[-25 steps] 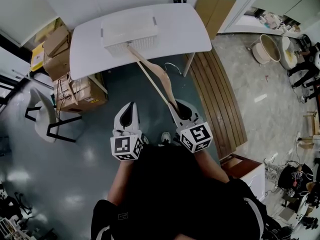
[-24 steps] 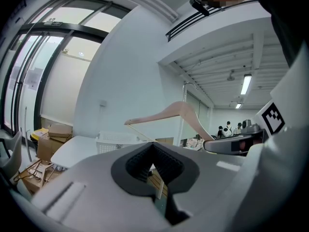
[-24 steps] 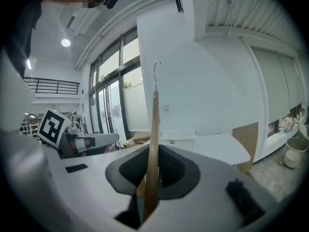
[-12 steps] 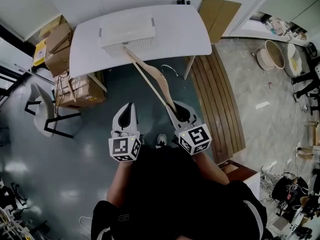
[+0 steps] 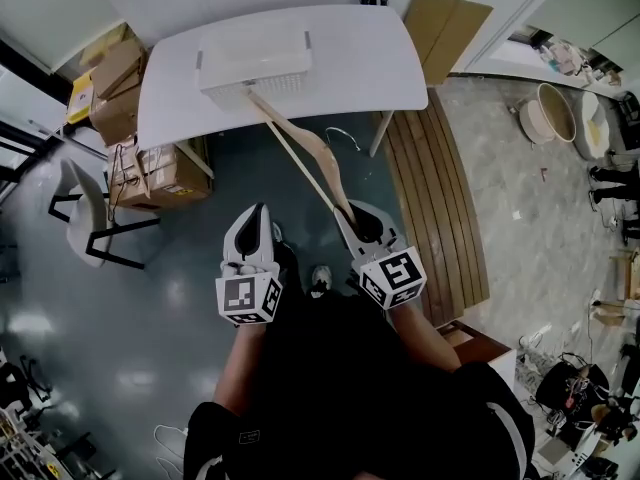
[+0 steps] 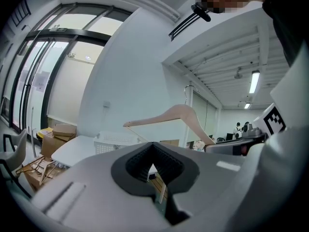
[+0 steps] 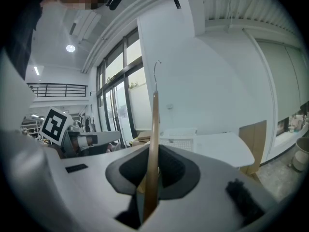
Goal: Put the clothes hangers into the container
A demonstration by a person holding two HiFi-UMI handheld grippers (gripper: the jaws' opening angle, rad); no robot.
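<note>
A wooden hanger is clamped at one end in the right gripper, its far tip pointing toward 12 o'clock at a white basket. It is not yet inside, and no other hanger shows, so the drop is likely what remains. The left gripper is closed on nothing, the basket sits on a white table, and around it are a grey floor, cardboard boxes at 10 o'clock and wooden planks at 3 o'clock.
</note>
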